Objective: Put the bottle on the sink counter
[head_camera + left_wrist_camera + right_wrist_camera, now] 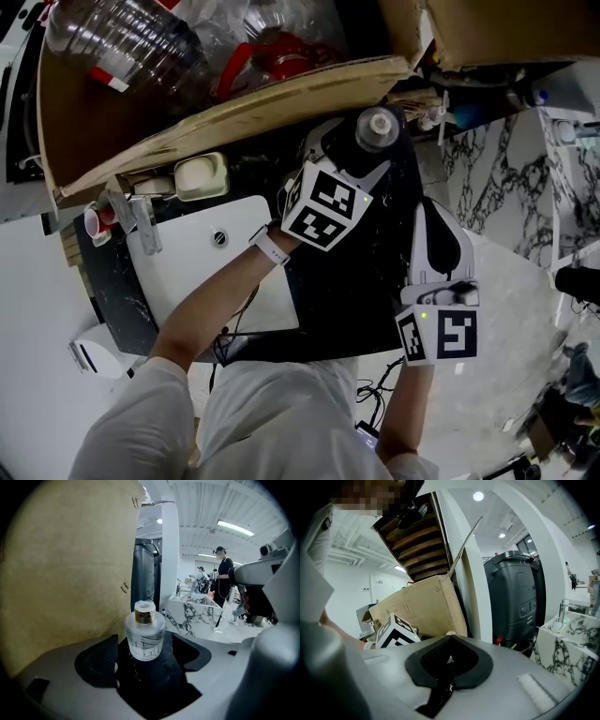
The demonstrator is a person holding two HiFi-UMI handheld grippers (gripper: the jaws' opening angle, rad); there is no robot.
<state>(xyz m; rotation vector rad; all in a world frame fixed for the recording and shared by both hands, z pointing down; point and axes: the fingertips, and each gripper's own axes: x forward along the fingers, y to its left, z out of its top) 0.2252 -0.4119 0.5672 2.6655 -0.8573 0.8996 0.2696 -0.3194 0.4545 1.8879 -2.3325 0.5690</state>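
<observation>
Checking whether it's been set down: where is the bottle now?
The bottle stands upright on the black counter between the left gripper's open fingers, next to the cardboard box; in the head view it sits top centre, right of the sink.

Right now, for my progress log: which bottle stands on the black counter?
The small frosted, gold-collared bottle at the left gripper; the large clear bottle lies in the cardboard box.

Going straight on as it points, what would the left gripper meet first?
Probably the frosted glass bottle with a gold collar, upright on the black counter just ahead of the open left gripper.
</observation>
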